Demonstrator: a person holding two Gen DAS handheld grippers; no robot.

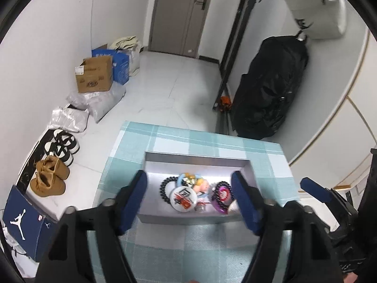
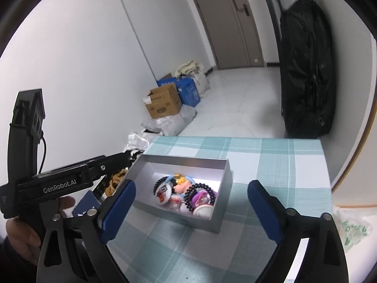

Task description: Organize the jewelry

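Note:
A shallow grey box [image 1: 196,159] [image 2: 219,219] stands on the teal checked table [image 1: 188,247] [image 2: 282,165]. It holds a black bead bracelet [image 1: 165,188] [image 2: 200,194], a white round badge [image 1: 183,198] [image 2: 163,193], a small figurine [image 1: 202,186] [image 2: 182,185] and a purple round trinket [image 1: 222,194] [image 2: 201,199]. My left gripper [image 1: 189,199] is open and empty, hovering over the box. My right gripper [image 2: 190,210] is open and empty, just in front of the box's right part. The left tool's body [image 2: 59,181] shows at the left of the right wrist view.
The table's far edge drops to a white tiled floor. Cardboard and blue boxes [image 1: 94,74] [image 2: 163,105], plastic bags and shoes [image 1: 50,175] line the left wall. A black bag [image 1: 268,87] [image 2: 306,70] hangs at the right. A door [image 1: 181,14] is at the back.

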